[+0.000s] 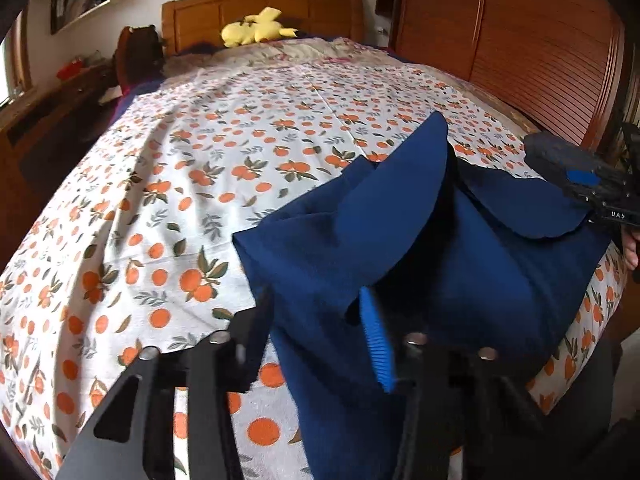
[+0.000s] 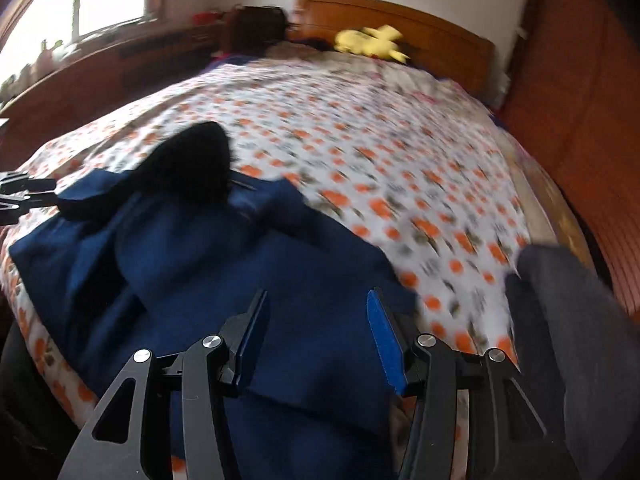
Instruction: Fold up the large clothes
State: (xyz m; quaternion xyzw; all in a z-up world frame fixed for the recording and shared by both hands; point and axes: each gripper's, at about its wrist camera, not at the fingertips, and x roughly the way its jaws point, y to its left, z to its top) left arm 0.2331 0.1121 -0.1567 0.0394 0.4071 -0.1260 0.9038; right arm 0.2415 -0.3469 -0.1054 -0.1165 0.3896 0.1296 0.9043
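Note:
A large navy blue garment lies bunched at the near edge of the bed, part of it raised in a fold; it also shows in the right wrist view. My left gripper is open, its jaws on either side of the garment's near left part, nothing pinched. My right gripper is open just above the garment's near right edge. In the left wrist view the right gripper shows at the far right beside the cloth. The left gripper's black fingers show at the left edge of the right wrist view.
The bed carries a white sheet with orange fruit print. A yellow plush toy lies by the wooden headboard. A wooden wardrobe stands on the right, a low wooden cabinet on the left. A grey-clad leg is near right.

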